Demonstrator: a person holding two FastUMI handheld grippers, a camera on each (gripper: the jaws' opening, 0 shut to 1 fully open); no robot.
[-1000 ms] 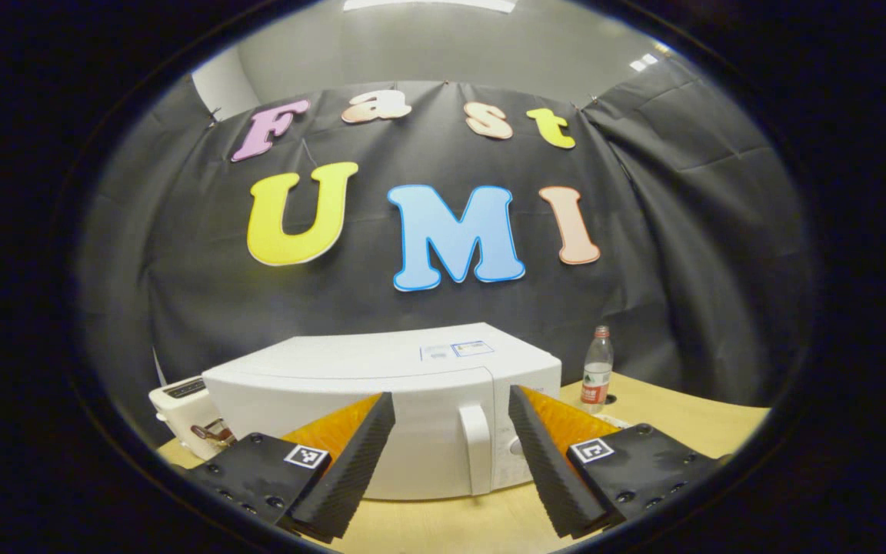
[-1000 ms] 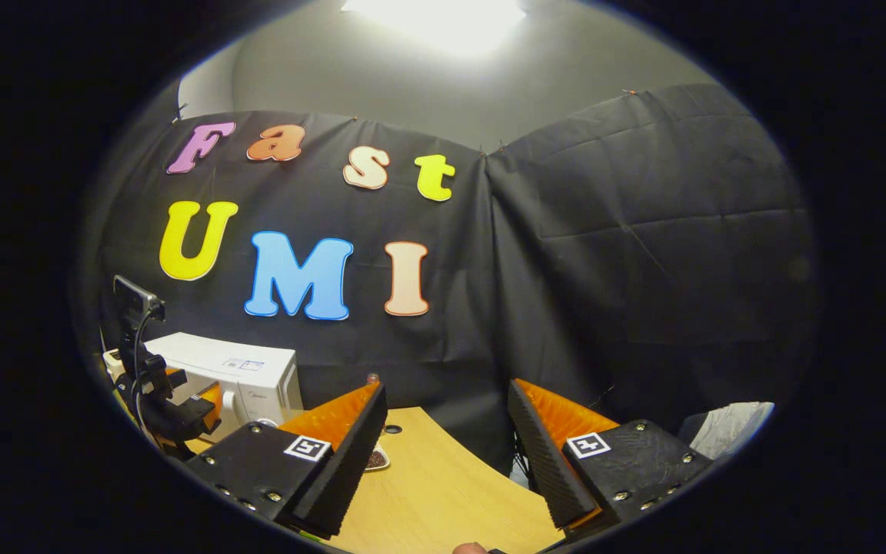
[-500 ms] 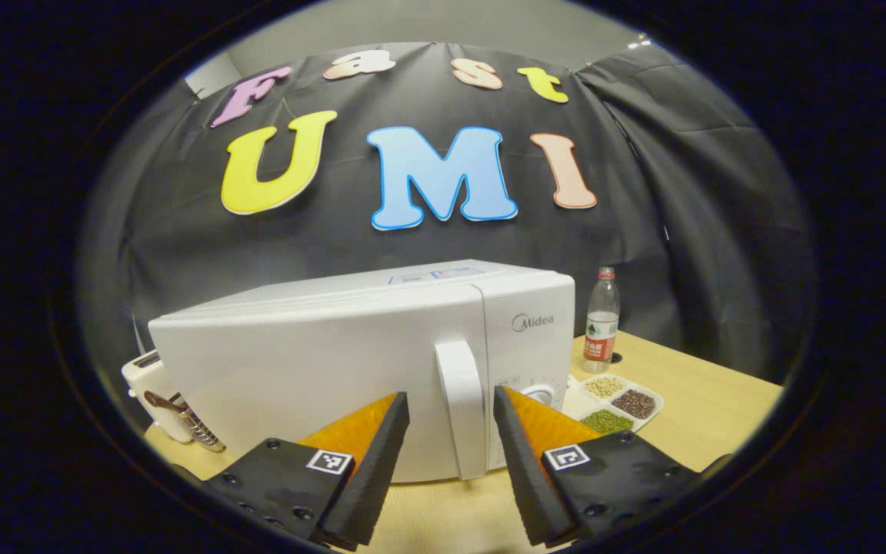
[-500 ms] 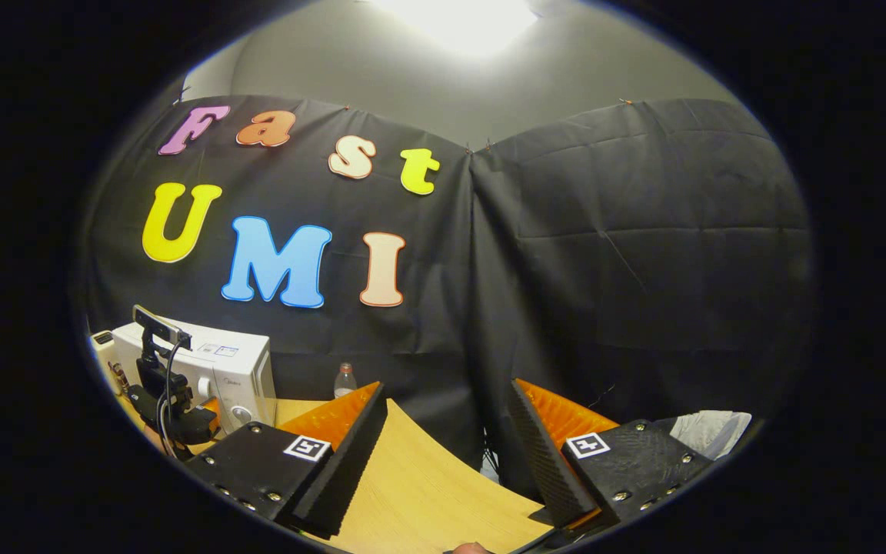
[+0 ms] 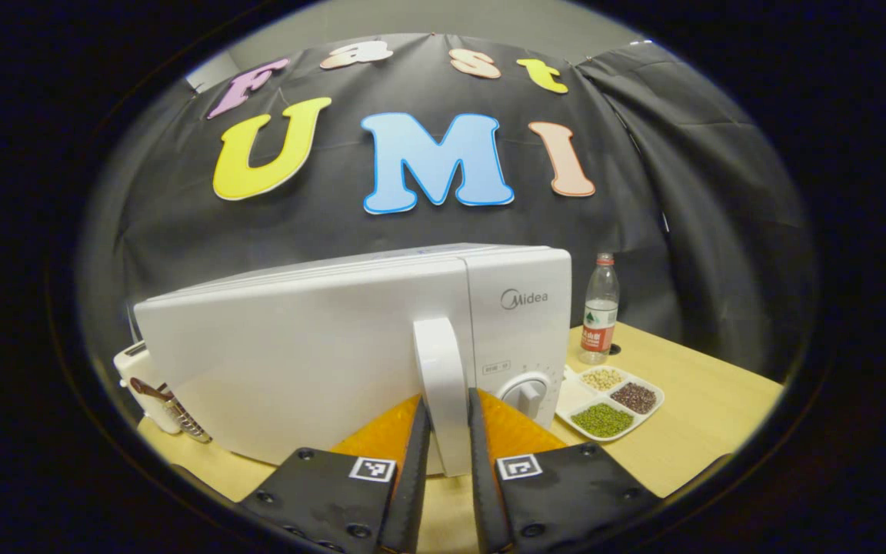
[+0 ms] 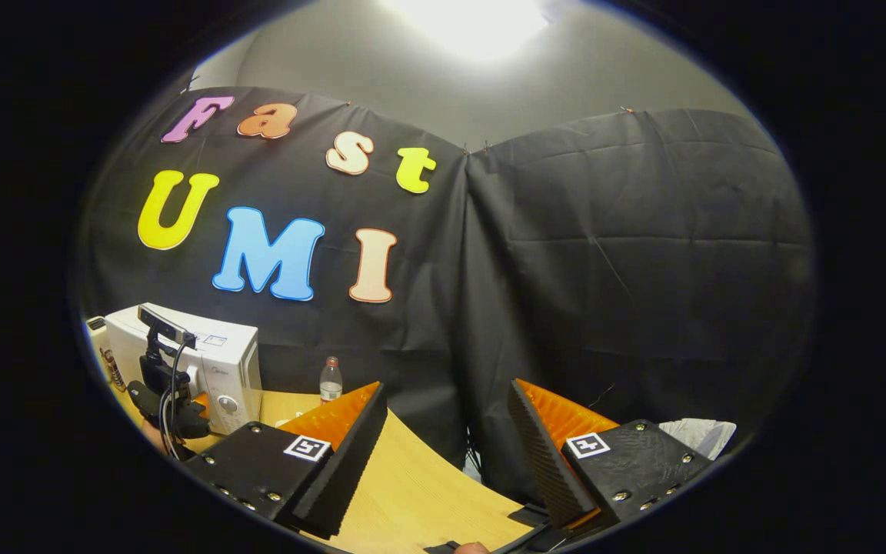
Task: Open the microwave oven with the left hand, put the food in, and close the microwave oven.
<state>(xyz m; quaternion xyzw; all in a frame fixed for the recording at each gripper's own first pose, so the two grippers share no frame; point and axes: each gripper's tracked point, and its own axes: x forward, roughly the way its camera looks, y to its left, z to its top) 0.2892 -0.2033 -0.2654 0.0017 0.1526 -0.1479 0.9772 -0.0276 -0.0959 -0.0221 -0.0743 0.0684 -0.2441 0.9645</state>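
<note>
Your left gripper [image 5: 449, 454] has its two fingers pressed in on either side of the lower part of the door handle [image 5: 440, 385], the white vertical bar on the front of the microwave oven [image 5: 320, 354], so the step in hand looks like the pull that opens the door. The door sits flush, and from the handle's place near the control panel I judge that the hinge is on the far left edge, so draw the handle toward you in an arc that sweeps left rather than straight back, or the pads may slide off. Keep the squeeze firm and even, and let the wrist turn with the door. The food, a divided tray of beans [image 5: 611, 400], lies on the table [image 5: 720, 415] just right of the oven, near a bottle [image 5: 599, 308]; keep the swing clear of it. Your right gripper [image 6: 447, 454] hangs spread and empty over the table edge, well to the right.
</note>
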